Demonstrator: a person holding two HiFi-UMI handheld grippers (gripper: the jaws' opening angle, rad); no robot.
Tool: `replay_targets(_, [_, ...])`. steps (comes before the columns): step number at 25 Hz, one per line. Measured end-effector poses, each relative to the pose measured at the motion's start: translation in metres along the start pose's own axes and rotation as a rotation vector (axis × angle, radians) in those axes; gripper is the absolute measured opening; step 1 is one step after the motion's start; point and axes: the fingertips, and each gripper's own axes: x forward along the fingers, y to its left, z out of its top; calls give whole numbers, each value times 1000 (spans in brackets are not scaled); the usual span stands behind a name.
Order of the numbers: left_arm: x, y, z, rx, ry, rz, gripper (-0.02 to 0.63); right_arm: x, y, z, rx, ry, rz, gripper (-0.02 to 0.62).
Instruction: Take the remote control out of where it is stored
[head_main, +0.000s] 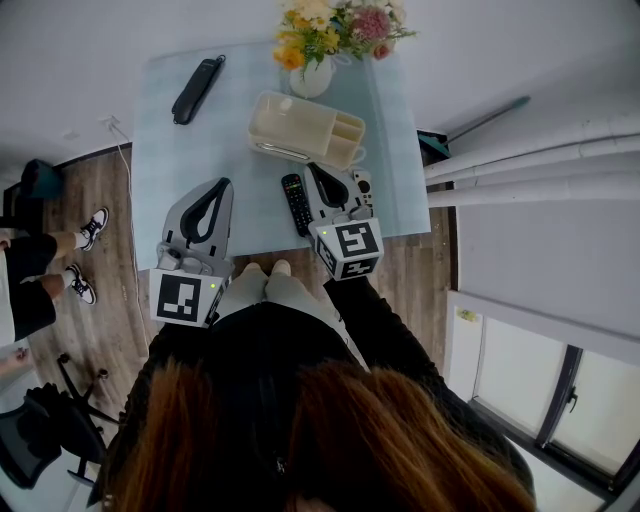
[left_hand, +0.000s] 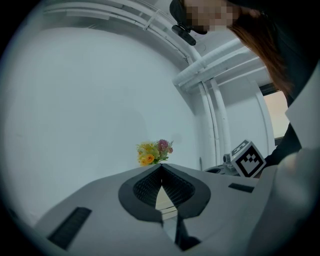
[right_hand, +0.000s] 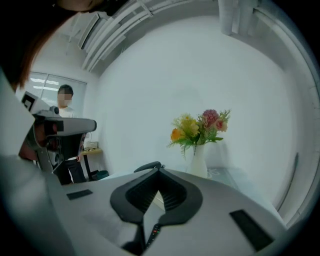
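Observation:
A black remote control (head_main: 296, 203) lies flat on the pale blue table (head_main: 165, 165), near its front edge and in front of a cream organiser tray (head_main: 262, 130). My right gripper (head_main: 312, 167) hangs just right of the remote, above the table, jaws shut with nothing between them. In the right gripper view the shut tips (right_hand: 159, 170) meet, and a sliver of the remote (right_hand: 154, 232) shows below them. A small white remote (head_main: 362, 186) lies to the right of that gripper. My left gripper (head_main: 224, 182) hovers over the table's front left, tips (left_hand: 161, 166) together and empty.
A vase of flowers (head_main: 311, 78) stands at the table's far edge behind the tray. A long black case (head_main: 197, 89) lies at the far left. A person's legs (head_main: 40, 270) stand on the wooden floor to the left, near an office chair (head_main: 40, 430). White pipes (head_main: 530, 160) run along the right.

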Motion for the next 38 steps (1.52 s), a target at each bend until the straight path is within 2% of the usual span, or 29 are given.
replay_targets(17, [4,0,0,6,-6,-7,5,-59,17,74,-17,-155,25,14])
replay_targets(25, [6,-2,3,-1,-8,-9,5,-63,18,80,8,-163,33,14])
replay_targets(38, [11,-7,4,6,-12,-17,5,-71,19,85,-12,-181,31,14])
